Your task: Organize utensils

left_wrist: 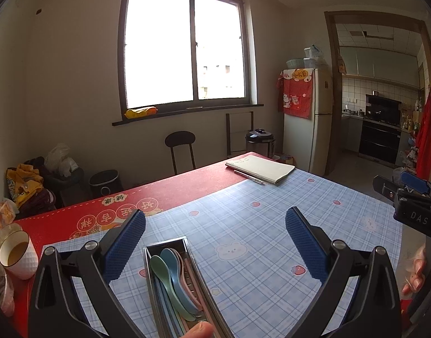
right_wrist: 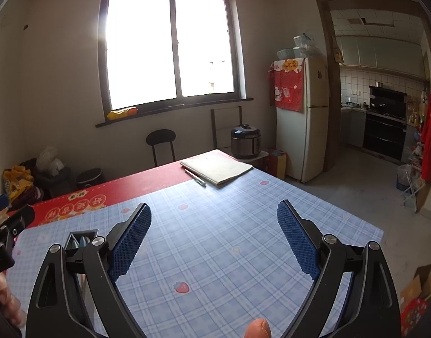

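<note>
White cup with brownish drink far left of left gripper. Left gripper jaws spread wide, gripping nothing. Metal utensil tray lies on checked tablecloth below and between its fingers, nearer left finger, holding green, blue, pink spoons. Notebook and pen far ahead. Right gripper also wide open, empty; tray sits left of its left finger.

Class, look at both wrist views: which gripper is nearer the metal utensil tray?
Left. The left gripper hovers open directly over the metal utensil tray; the right gripper, also open, is off to the tray's right.
</note>
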Tool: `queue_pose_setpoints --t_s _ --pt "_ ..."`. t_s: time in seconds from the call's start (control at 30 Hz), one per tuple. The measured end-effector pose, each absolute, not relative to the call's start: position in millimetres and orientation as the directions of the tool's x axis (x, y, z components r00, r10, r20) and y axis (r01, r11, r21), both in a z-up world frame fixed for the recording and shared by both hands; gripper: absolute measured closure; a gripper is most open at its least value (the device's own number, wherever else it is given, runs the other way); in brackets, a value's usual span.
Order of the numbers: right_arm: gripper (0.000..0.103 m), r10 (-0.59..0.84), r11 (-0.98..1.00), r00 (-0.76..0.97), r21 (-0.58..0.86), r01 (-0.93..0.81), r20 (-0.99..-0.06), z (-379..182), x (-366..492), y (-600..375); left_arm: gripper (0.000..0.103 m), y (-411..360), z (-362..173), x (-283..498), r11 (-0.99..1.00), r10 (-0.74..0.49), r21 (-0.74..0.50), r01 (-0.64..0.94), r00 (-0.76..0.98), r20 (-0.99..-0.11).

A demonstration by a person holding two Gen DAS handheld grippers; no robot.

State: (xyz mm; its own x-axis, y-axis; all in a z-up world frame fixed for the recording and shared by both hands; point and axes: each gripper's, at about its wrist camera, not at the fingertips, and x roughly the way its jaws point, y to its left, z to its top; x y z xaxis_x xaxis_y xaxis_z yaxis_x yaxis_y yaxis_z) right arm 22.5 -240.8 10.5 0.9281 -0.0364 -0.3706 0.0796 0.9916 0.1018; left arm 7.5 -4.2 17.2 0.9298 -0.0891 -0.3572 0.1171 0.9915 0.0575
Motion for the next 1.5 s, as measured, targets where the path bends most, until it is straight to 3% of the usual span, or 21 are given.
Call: queue_pose_setpoints --t_s 0.57,1.5 --pt "0.015 -0.167 0.976 0.936 0.085 0.202 -0.311 19 -2 -263 0.006 -18 10 2 0.990 -0.081 0.082 0.115 0.936 -0.343" --pt "0.015 -0.186 0.973 0.935 0.074 0.217 -0.301 21 -8 -259 0.006 -10 14 -1 0.994 -0.063 0.065 0.090 0.941 -0.332"
